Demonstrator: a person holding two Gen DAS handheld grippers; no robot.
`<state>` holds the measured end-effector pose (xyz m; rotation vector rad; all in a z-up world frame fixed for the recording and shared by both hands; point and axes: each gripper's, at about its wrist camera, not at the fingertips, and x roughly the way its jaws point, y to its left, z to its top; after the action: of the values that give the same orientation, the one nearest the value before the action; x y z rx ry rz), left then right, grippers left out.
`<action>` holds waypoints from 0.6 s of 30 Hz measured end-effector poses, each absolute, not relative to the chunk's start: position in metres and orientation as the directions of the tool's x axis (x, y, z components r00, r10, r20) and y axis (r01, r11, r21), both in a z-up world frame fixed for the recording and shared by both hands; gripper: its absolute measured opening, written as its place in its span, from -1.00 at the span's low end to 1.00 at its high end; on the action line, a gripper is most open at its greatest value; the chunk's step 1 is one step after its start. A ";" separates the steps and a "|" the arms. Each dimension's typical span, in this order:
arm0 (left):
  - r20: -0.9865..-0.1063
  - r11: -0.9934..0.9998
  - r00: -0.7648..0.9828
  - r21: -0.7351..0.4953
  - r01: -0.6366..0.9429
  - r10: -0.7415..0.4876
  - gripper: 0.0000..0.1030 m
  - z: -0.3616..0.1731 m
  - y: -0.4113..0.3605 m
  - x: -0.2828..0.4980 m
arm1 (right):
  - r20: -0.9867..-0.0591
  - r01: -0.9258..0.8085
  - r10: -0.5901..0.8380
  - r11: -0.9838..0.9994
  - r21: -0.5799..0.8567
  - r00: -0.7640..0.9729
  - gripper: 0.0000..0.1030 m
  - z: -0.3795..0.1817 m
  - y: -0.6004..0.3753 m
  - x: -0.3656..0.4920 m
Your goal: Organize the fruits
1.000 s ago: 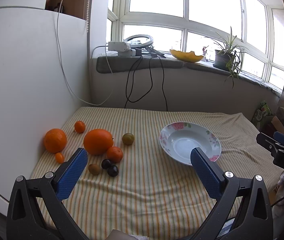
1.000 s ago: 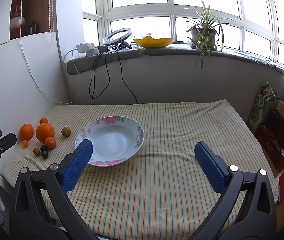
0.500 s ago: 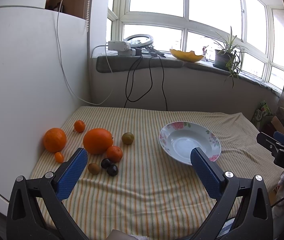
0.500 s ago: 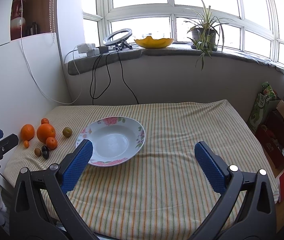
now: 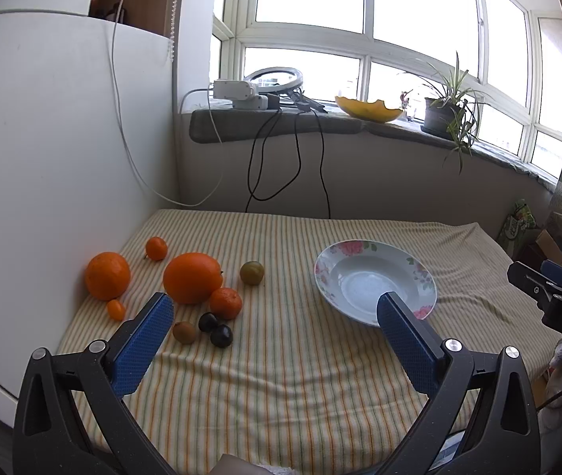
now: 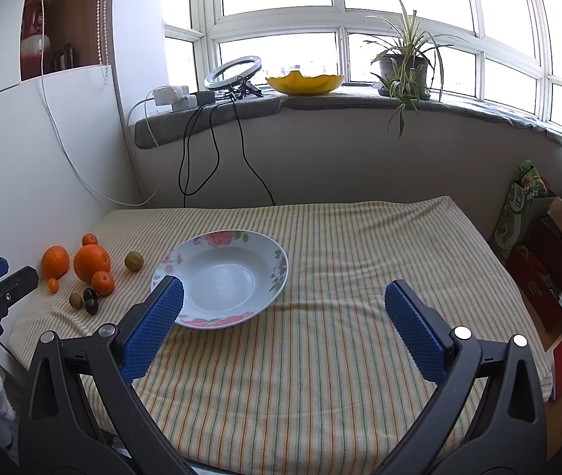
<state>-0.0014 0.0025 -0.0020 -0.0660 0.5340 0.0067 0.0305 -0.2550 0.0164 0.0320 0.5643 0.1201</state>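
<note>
You have nine loose fruits on the yellow-striped tablecloth (image 5: 288, 376), all grouped at the left of both views: two large oranges, the bigger orange (image 5: 192, 278) and the second orange (image 5: 107, 276) against the white panel; two mid-sized tangerines, the far tangerine (image 5: 156, 248) and the near tangerine (image 5: 225, 303); one tiny orange kumquat (image 5: 116, 309); one greenish-yellow round plum (image 5: 252, 272); one small brown fruit (image 5: 184, 332); and two dark purple plums (image 5: 215, 329) touching each other. There is one white floral-rimmed shallow bowl (image 5: 415, 273), and nothing lies in it. In your left view, your left gripper (image 5: 273, 318) hangs above the cloth with its blue-padded fingers (image 5: 144, 340) spread wide and gripping nothing; the fruit cluster sits just above and beside the left pad, while the bowl's near rim is partly hidden by the right pad. In your right view, your right gripper (image 6: 281, 308) is likewise spread wide and holds nothing; the bowl (image 6: 277, 273) lies at centre left, its near-left rim behind the left pad, and the fruits lie well apart from both pads at the left edge of the frame.
</note>
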 end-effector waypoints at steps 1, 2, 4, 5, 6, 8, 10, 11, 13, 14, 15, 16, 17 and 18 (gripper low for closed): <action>-0.509 0.998 0.861 -0.061 -0.024 -0.011 0.98 -0.002 0.002 -0.001 | -0.532 -0.105 0.123 0.992 0.064 0.838 1.00 0.016 -0.255 0.030; -0.509 0.998 0.861 -0.061 -0.023 -0.011 0.98 -0.002 0.003 -0.001 | -0.532 -0.105 0.123 0.992 0.064 0.838 1.00 0.016 -0.255 0.030; -0.510 0.998 0.860 -0.062 -0.024 -0.011 0.98 -0.002 0.003 -0.002 | -0.532 -0.104 0.122 0.993 0.065 0.838 1.00 0.016 -0.254 0.030; -0.509 0.998 0.861 -0.062 -0.024 -0.011 0.98 -0.002 0.002 -0.002 | -0.532 -0.104 0.122 0.992 0.064 0.838 1.00 0.016 -0.254 0.030; -0.510 0.998 0.860 -0.062 -0.024 -0.011 0.98 -0.002 0.003 -0.001 | -0.531 -0.104 0.122 0.992 0.064 0.838 1.00 0.016 -0.255 0.030; -0.510 0.998 0.860 -0.062 -0.023 -0.012 0.98 -0.002 0.003 -0.001 | -0.532 -0.105 0.123 0.992 0.065 0.838 1.00 0.016 -0.255 0.030; -0.509 0.998 0.861 -0.062 -0.023 -0.011 0.98 -0.002 0.003 -0.001 | -0.532 -0.105 0.123 0.992 0.064 0.838 1.00 0.016 -0.255 0.030; -0.509 0.998 0.861 -0.062 -0.023 -0.012 0.98 -0.002 0.003 -0.001 | -0.532 -0.105 0.123 0.992 0.064 0.838 1.00 0.016 -0.255 0.030; -0.510 0.998 0.860 -0.061 -0.024 -0.011 0.98 -0.002 0.003 -0.001 | -0.532 -0.105 0.124 0.992 0.065 0.837 1.00 0.017 -0.255 0.030; -0.510 0.998 0.860 -0.062 -0.023 -0.012 0.98 -0.001 0.003 -0.001 | -0.533 -0.106 0.124 0.992 0.065 0.837 1.00 0.016 -0.255 0.030; -0.510 0.998 0.860 -0.062 -0.024 -0.011 0.98 -0.001 0.003 -0.001 | -0.533 -0.106 0.124 0.992 0.066 0.837 1.00 0.016 -0.255 0.030; -0.510 0.998 0.860 -0.061 -0.024 -0.010 0.98 -0.002 0.003 -0.001 | -0.533 -0.106 0.125 0.992 0.066 0.837 1.00 0.016 -0.254 0.029; -0.510 0.998 0.860 -0.061 -0.024 -0.010 0.98 -0.002 0.002 -0.001 | -0.533 -0.107 0.126 0.992 0.066 0.837 1.00 0.017 -0.254 0.029; -0.510 0.998 0.860 -0.062 -0.024 -0.011 0.98 -0.001 0.003 -0.001 | -0.534 -0.108 0.126 0.992 0.066 0.836 1.00 0.017 -0.253 0.029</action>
<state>-0.0012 0.0026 -0.0015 -0.0669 0.5354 0.0068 0.0292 -0.2534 0.0167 0.0338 0.5674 0.1240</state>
